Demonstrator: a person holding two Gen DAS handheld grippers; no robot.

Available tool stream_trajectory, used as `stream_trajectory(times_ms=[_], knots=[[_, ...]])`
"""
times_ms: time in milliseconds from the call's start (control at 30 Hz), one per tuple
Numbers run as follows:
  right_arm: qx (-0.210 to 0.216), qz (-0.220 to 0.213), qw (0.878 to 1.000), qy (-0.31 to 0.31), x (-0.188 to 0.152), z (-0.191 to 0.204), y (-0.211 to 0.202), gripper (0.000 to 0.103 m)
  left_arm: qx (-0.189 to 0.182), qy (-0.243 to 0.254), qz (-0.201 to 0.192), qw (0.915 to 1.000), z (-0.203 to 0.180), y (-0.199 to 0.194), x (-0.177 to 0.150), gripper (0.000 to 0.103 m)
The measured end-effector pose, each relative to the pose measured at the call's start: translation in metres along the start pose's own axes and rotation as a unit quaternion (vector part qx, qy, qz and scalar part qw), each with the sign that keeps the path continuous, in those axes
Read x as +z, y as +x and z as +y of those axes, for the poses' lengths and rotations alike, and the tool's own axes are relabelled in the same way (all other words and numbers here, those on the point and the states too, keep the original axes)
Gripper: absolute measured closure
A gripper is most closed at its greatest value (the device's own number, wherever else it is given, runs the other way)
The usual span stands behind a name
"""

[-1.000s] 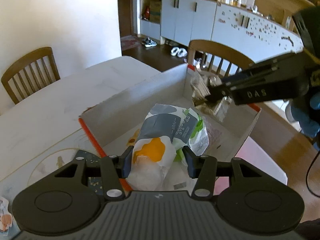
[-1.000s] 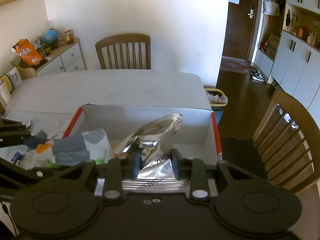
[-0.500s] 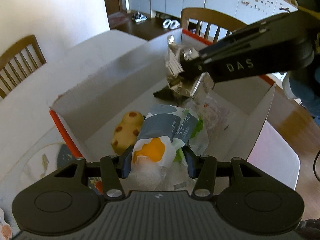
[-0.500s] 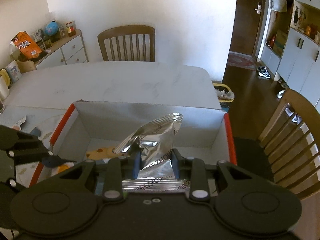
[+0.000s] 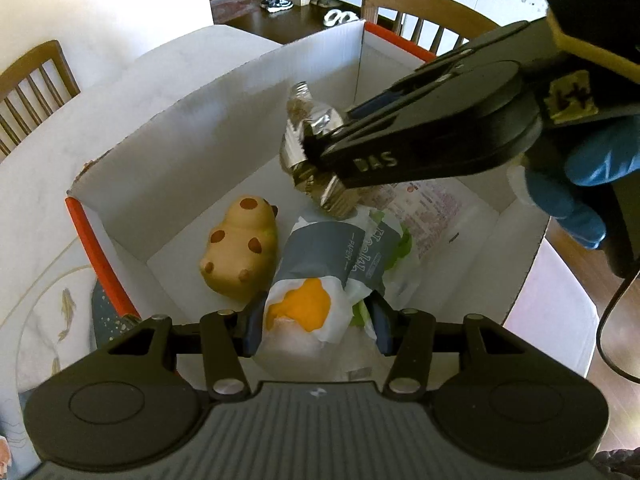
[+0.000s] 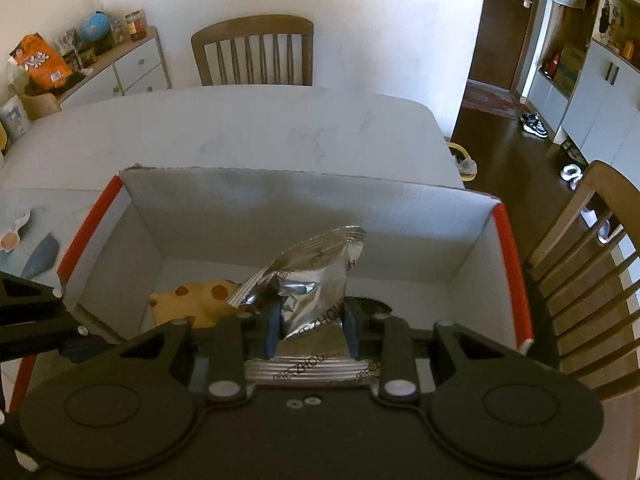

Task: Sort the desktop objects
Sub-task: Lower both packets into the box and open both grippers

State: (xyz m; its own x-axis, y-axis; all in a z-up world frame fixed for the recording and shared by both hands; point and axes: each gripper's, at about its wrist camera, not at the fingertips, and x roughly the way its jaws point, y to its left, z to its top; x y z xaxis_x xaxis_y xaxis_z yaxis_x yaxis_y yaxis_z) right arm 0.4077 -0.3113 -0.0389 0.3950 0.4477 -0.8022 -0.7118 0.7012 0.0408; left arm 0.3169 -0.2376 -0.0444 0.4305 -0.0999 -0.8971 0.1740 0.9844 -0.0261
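Your right gripper [image 6: 310, 330] clamps the foil bag [image 6: 308, 280] above the box [image 5: 224, 120]; your left gripper [image 5: 314, 322] grips the tissue pack [image 5: 320, 280] over its near edge. Release carelessly and the pack may tip out, or the bag lands on the toy [image 5: 240, 256].

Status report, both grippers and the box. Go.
Left gripper shut on tissue pack. Right gripper shut on foil bag. Both over white box. Spotted plush toy on box floor below.
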Motion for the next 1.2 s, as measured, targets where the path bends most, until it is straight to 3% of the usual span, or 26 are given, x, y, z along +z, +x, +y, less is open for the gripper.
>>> stream_trajectory(times_ms=[200,600,833,867,1000,1200], knots=[[0.004,0.01,1.0,-0.011,-0.002,0.004,0.009,0.072,0.008,0.001,0.001,1.0,-0.003,0.001,0.002,0.052],[0.004,0.038,0.999,-0.023,0.002,0.006,0.02,0.069,0.021,-0.021,-0.031,0.9991,0.002,-0.02,-0.001,0.028],[0.012,0.052,0.998,-0.027,0.005,0.007,0.025,0.065,0.019,-0.037,-0.049,0.998,0.002,-0.032,0.0,0.028],[0.012,0.054,0.998,-0.027,0.004,0.007,0.025,0.063,0.019,-0.037,-0.053,0.9978,0.001,-0.035,-0.001,0.028],[0.013,0.053,0.998,-0.018,0.004,0.004,0.02,0.04,0.018,-0.039,-0.067,0.9968,0.002,-0.043,0.001,0.026],[0.022,0.033,0.999,-0.003,0.005,-0.001,-0.001,0.031,0.016,-0.053,-0.079,0.9953,0.002,-0.052,-0.004,0.025]])
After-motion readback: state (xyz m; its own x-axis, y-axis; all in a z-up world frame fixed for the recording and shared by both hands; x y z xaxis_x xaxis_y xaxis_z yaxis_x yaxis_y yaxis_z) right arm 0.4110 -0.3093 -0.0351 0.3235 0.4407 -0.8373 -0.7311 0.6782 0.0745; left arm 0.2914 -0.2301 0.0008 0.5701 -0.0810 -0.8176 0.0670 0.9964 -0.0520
